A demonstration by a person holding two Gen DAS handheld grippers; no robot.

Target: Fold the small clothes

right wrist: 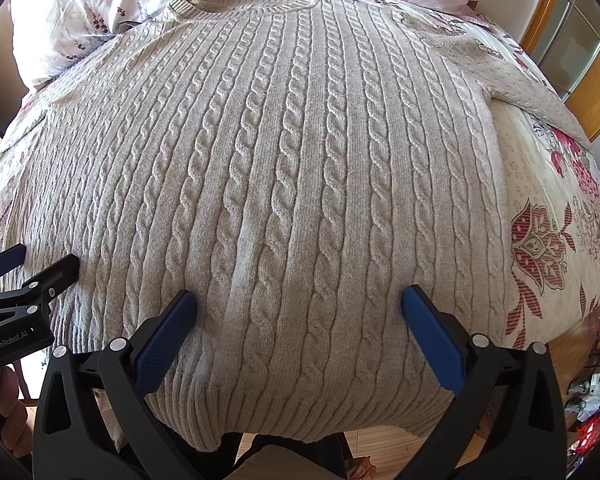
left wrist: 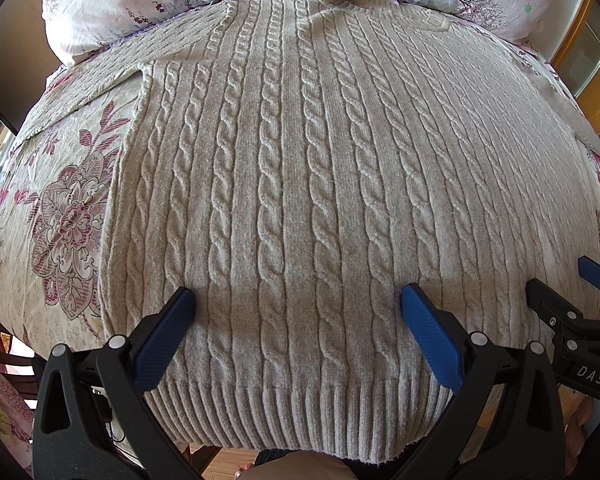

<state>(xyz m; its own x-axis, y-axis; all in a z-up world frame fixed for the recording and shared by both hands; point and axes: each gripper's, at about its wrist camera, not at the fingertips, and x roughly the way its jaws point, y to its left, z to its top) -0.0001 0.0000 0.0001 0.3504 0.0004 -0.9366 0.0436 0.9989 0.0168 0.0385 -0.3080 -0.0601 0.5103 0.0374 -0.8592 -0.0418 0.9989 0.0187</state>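
The left tongs (left wrist: 298,300) stand wide open, blue pads (left wrist: 162,336) spread far apart. The right tongs (right wrist: 298,300) are spread just as wide, level beside them. A hand (right wrist: 10,412) grips the left tongs' handle.

Floral bedspread (left wrist: 60,216), pale pillows (left wrist: 112,4) (wrinkled), wooden floor (right wrist: 384,442)

Bed (left wrist: 60,216) (floral): sweater (left wrist: 300,184), pillows (left wrist: 112,4)
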